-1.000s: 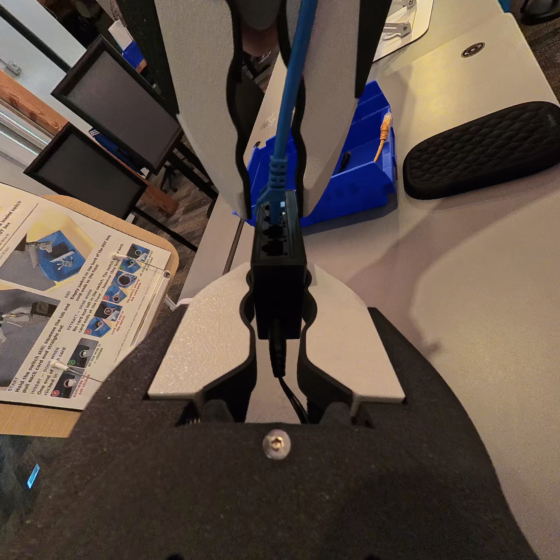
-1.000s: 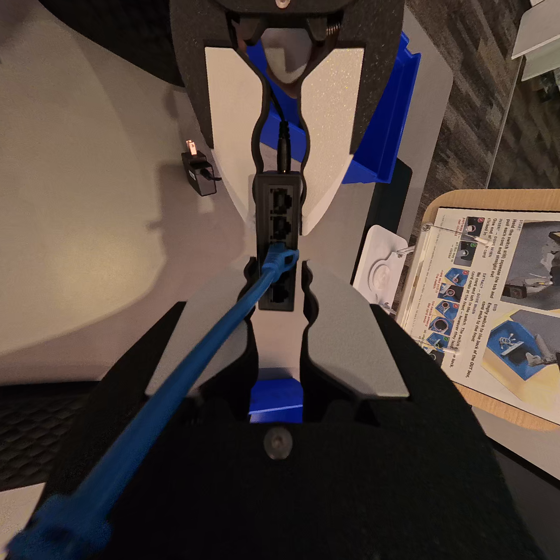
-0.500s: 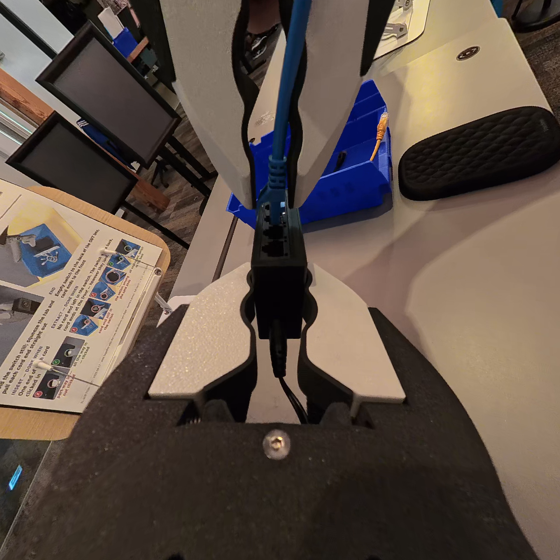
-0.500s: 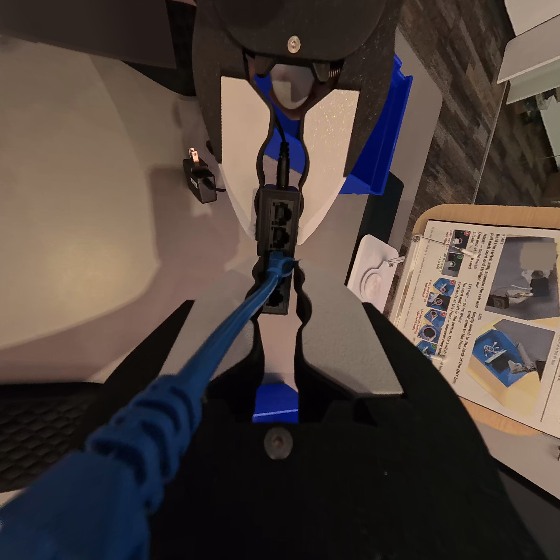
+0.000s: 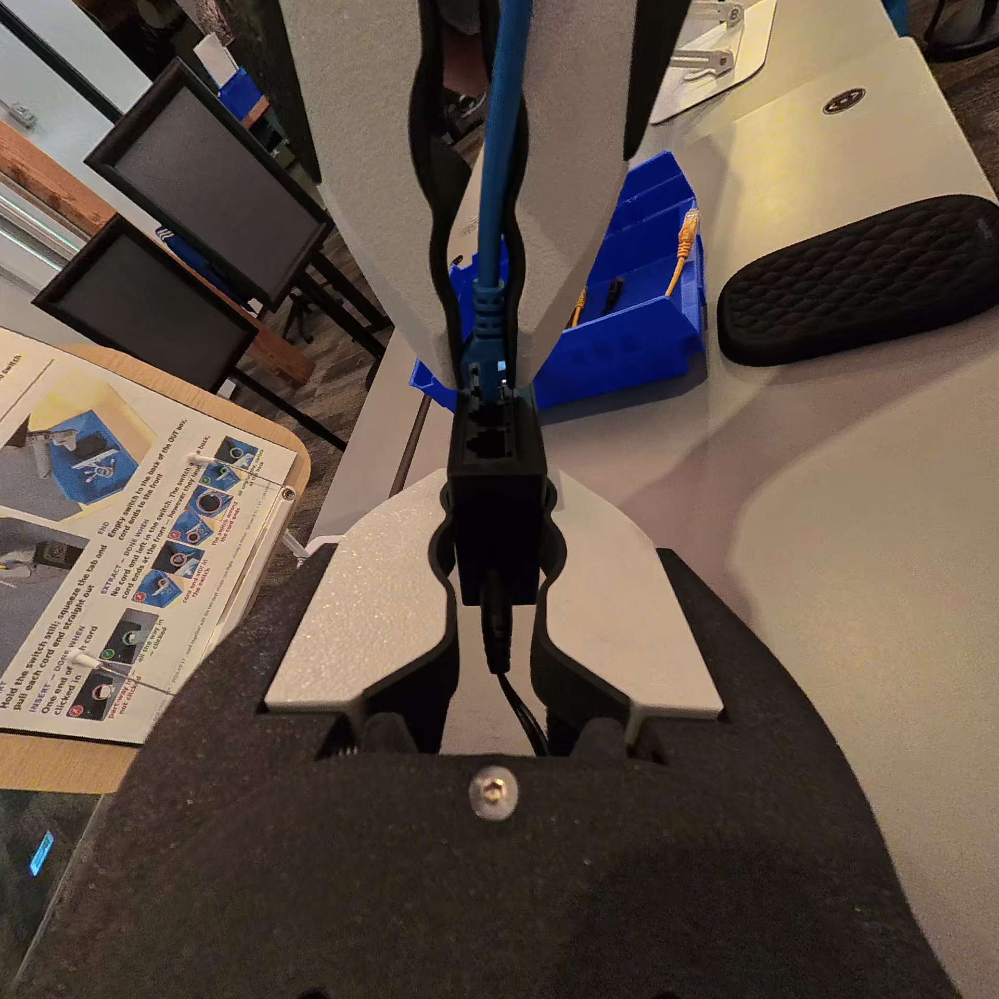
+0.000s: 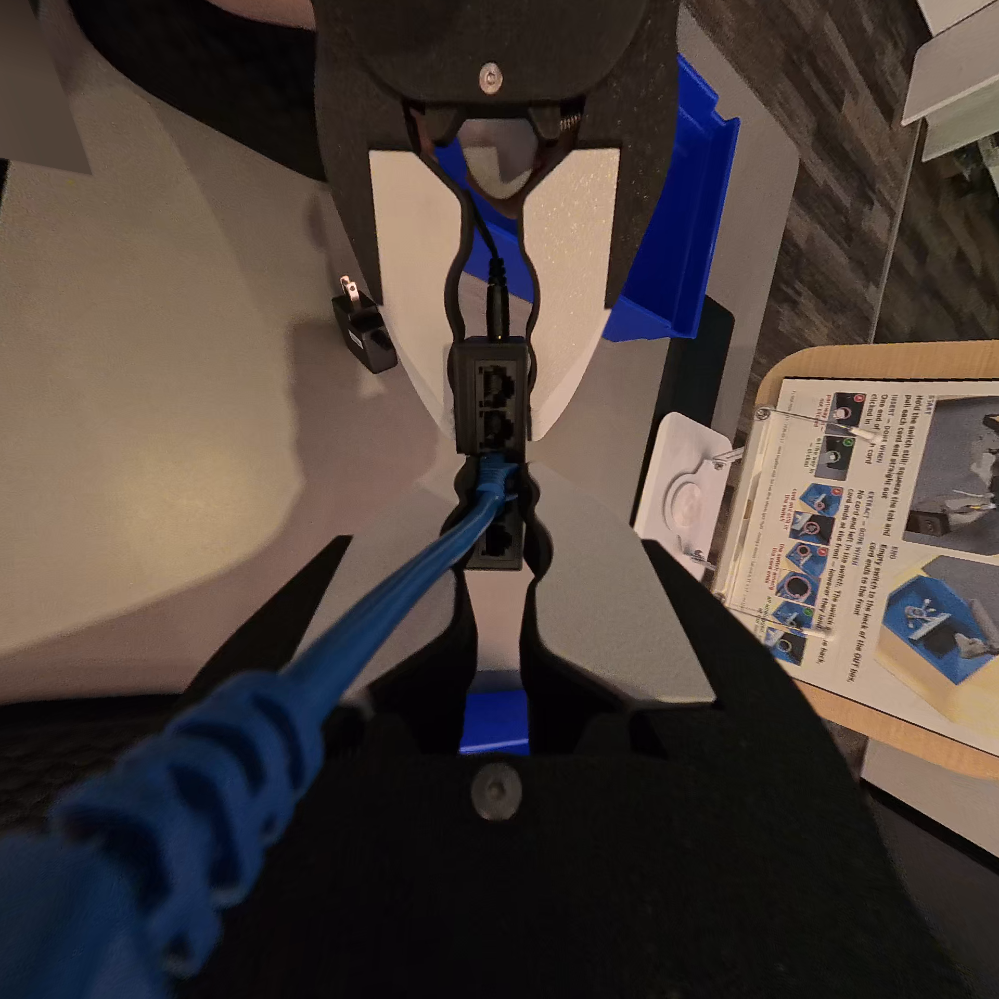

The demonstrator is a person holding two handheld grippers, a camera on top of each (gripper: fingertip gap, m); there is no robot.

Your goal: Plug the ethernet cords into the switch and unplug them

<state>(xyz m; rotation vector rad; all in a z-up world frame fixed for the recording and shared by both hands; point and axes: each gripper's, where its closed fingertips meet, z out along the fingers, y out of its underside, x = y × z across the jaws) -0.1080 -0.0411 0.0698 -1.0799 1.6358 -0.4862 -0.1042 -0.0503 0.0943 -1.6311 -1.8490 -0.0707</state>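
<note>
Held the black switch (image 5: 497, 519) steady above the tabletop (image 5: 811, 540) in the left gripper (image 5: 497, 532), right gripper (image 6: 494, 497) pinched on the plugged-in blue cord's connector (image 6: 491, 481), likely mid-unplug, orange cords (image 5: 684, 243) waiting in the bin (image 5: 621, 351).

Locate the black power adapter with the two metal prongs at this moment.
In the right wrist view, the power adapter lies on the grey table, left of the black switch and just beside the left tool's white finger.
</note>
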